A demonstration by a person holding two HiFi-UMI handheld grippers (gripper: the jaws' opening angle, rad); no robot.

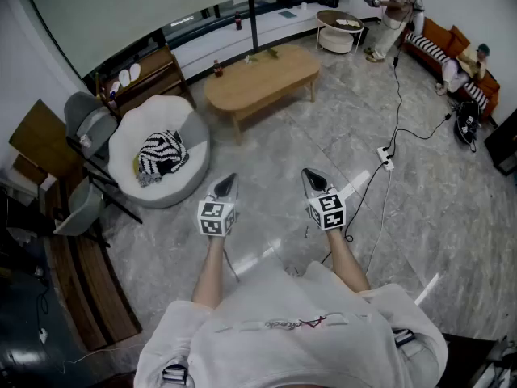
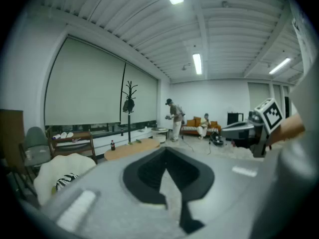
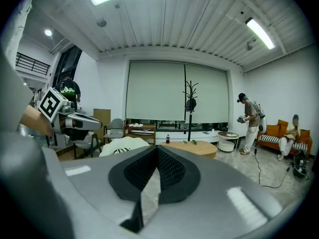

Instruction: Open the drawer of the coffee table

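Both grippers are pressed shut on nothing: the left gripper (image 1: 224,189) and the right gripper (image 1: 314,183) are held side by side in front of the person, tilted a little downward. Each gripper view shows its dark pads meeting in a point, with only floor showing past them. The table (image 1: 262,79) stands well ahead across the floor, slightly left of centre, with a bottle (image 1: 216,69) near its left end. No view shows a drawer front or pull on it, so I cannot tell which side holds the drawer. By my reading the task has not begun. The walk up, finding the drawer, gripping its front and pulling it out are all left to do. The stretch of floor (image 1: 283,148) between the grippers and the table is bare and gives a straight way in. On the left a round white chair (image 1: 161,156) sits near the table's left end and narrows that side. On the right a cable (image 1: 400,95) and power strip (image 1: 386,158) lie on the floor, a likely snag for the feet. A stand (image 1: 252,10) rises just behind the table, and two people are well off by the sofa (image 1: 452,51).
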